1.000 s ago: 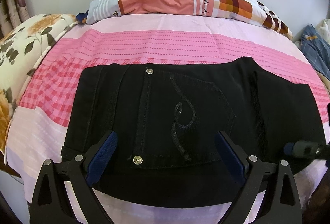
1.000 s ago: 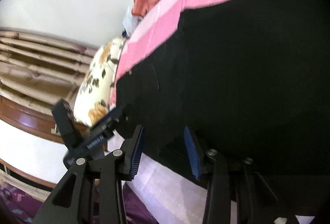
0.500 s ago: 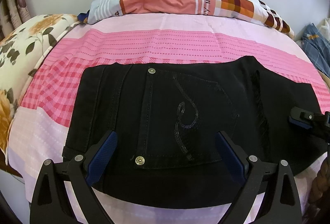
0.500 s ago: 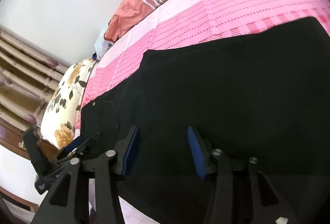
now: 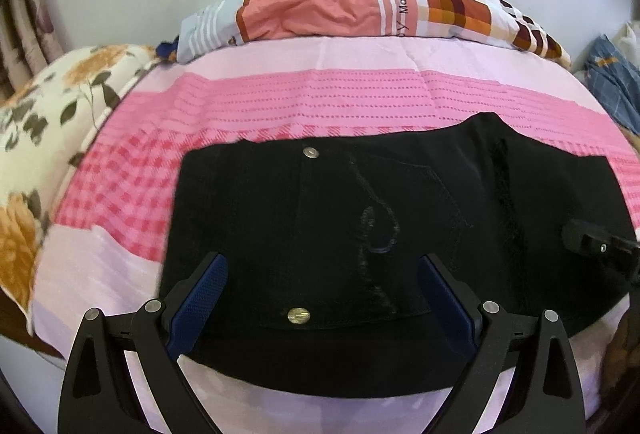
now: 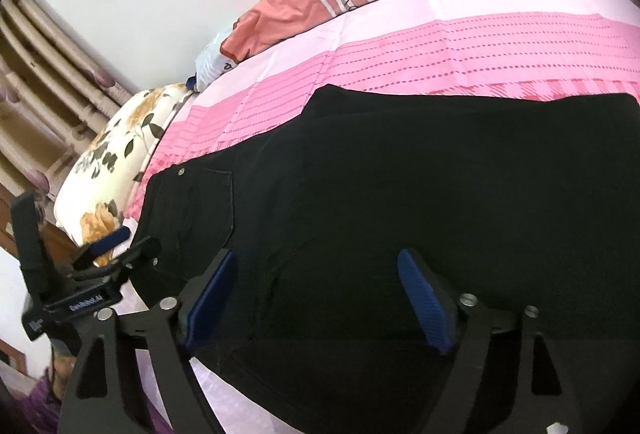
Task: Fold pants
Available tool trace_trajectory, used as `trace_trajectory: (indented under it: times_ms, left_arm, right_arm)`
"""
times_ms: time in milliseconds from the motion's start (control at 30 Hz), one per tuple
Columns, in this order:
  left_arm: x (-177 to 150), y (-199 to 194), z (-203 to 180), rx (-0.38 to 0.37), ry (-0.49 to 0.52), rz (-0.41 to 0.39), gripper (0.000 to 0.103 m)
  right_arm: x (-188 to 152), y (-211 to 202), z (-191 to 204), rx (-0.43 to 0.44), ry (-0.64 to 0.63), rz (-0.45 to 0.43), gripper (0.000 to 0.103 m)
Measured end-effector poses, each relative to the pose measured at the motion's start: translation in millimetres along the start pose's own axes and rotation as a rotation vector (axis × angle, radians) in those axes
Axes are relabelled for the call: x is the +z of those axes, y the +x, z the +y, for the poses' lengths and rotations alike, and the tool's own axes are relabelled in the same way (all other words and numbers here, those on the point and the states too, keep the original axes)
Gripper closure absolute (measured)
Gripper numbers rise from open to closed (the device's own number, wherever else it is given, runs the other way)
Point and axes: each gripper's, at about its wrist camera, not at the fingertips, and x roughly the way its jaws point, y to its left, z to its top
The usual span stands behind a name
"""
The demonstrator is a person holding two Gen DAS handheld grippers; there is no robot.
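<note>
The black jeans (image 5: 360,234) lie flat on the bed (image 5: 280,98) just ahead of and beneath both my hand-held grippers, already doubled into a squat block, back pocket (image 5: 380,234) with its sequin swirl facing up between the two rivets; I judge the denim heavy for cloth and limp, with enough body to keep a crease but sure to sag from a single corner; it should not slip in ribbed pads; the thick seamed edges and the corners nearest me look the best places to take hold, one per hand, so the layers lift together. My left hand-held gripper (image 5: 320,298) hangs over the near edge with its jaws spread wide, one blue pad on either side of the pocket, nothing pinched between them. My right hand-held gripper (image 6: 316,302) is over the leg end, off to the right of the pocket; its jaws are opening, the pads stand apart above the fabric, and I see no cloth caught between them. Beyond the jeans lie a patchwork pillow (image 5: 380,10) and, to my left, a floral pillow (image 5: 52,106).
</note>
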Motion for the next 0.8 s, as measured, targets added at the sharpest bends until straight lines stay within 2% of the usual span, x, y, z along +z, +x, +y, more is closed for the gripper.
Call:
trace_trajectory:
  times_ms: [133,233,333,400,533,567,600,733,800]
  left_arm:
    - [1.2,-9.0,25.8,-0.015,0.028,-0.024,0.008]
    - [0.4,-13.9,58.7,-0.039,0.040,-0.037,0.008]
    - [2.4,-7.6,90.3,-0.108,0.064,0.013,0.008]
    - [4.6,0.1,107.7,-0.222,0.078,0.053,0.008]
    - [8.7,17.9,126.6,-0.386,0.100,0.101,0.008]
    - [10.6,23.8,129.5,-0.464,0.097,0.114,0.008]
    - [13.0,32.3,133.3,-0.510,0.085,0.135,0.008]
    - [21.6,57.8,139.6,-0.558,0.056,0.193,0.008]
    - [23.5,72.3,143.0,-0.673,0.015,0.251,0.008]
  right_arm:
    - [-1.3,0.5,2.6,0.001,-0.016,-0.001,0.016]
    - [-1.6,0.2,1.7,0.010,-0.013,-0.004,0.014]
    - [-1.9,0.7,2.1,0.016,-0.015,-0.007,0.011]
    - [-2.2,1.6,4.9,0.008,-0.026,-0.007,0.009]
    - [-3.0,3.6,9.2,-0.011,-0.045,-0.001,0.007]
    - [-3.1,3.9,10.0,-0.015,-0.047,0.000,0.006]
    - [-3.3,4.2,10.6,-0.018,-0.049,0.000,0.006]
    - [-3.3,5.6,13.4,-0.034,-0.058,0.007,0.004]
    - [-3.9,6.5,14.8,-0.041,-0.064,0.009,0.003]
